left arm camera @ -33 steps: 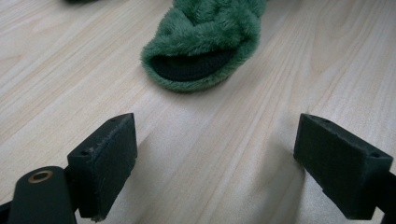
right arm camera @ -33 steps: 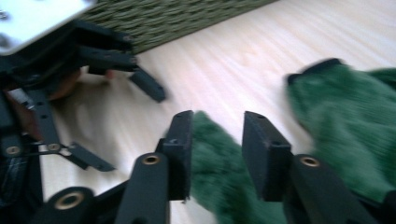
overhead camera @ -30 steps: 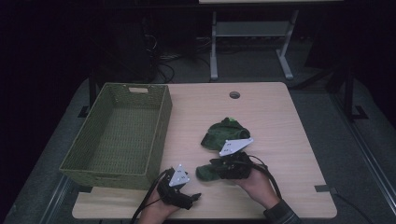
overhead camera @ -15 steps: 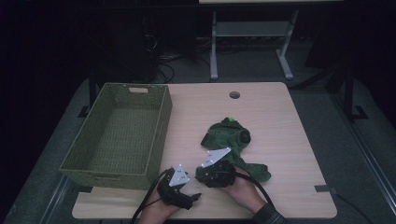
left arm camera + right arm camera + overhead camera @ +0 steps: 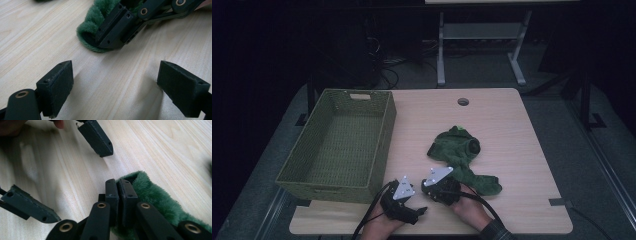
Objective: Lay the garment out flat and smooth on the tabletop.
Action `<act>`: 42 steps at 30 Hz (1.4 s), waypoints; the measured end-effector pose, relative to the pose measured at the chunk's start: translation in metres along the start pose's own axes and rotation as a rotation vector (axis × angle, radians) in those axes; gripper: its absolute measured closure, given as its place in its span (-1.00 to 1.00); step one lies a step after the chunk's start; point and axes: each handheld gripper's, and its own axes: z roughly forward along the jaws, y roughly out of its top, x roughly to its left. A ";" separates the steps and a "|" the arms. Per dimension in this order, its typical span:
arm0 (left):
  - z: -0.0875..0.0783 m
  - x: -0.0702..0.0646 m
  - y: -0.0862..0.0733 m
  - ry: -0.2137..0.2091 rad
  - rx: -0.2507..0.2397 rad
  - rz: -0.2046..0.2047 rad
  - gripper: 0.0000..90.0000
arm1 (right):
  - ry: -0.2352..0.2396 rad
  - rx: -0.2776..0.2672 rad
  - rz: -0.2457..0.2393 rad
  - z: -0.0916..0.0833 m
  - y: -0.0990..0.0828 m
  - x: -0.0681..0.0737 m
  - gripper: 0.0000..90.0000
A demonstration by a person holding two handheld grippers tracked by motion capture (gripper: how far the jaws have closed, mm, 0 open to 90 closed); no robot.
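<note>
A green fuzzy cloth [image 5: 459, 155] lies spread on the wooden table [image 5: 512, 125], right of centre. My right gripper [image 5: 438, 192] is low at its near-left end. In the right gripper view its jaws have just been closing, and the gripper [image 5: 117, 187] stands shut on the edge of the cloth [image 5: 155, 195]. The left gripper view shows that same pinch [image 5: 110, 37] on the cloth's rolled hem [image 5: 90, 27]. My left gripper [image 5: 418, 214] rests beside it at the front edge, open [image 5: 115, 87] over bare wood, and its fingers [image 5: 97, 137] appear in the right gripper view.
A woven green basket [image 5: 384, 135] with nothing in it stands at the table's left side. A round cable hole [image 5: 463, 101] sits near the far edge. Beyond the table are a dark floor, cables and a metal stand.
My right gripper has moved left and down toward the front edge, drawing the cloth's near end with it. The left gripper has stayed put.
</note>
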 end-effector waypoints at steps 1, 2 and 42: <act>0.000 0.000 0.000 -0.002 0.000 -0.003 -0.71 | 0.006 -0.001 0.004 0.000 0.000 0.000 0.92; 0.000 0.000 0.000 -0.001 0.000 -0.001 -0.71 | 0.015 -0.002 0.002 -0.001 0.000 -0.001 0.92; 0.000 -0.001 0.000 -0.004 -0.005 -0.015 -0.71 | -0.076 -0.197 0.283 -0.108 -0.064 -0.062 0.78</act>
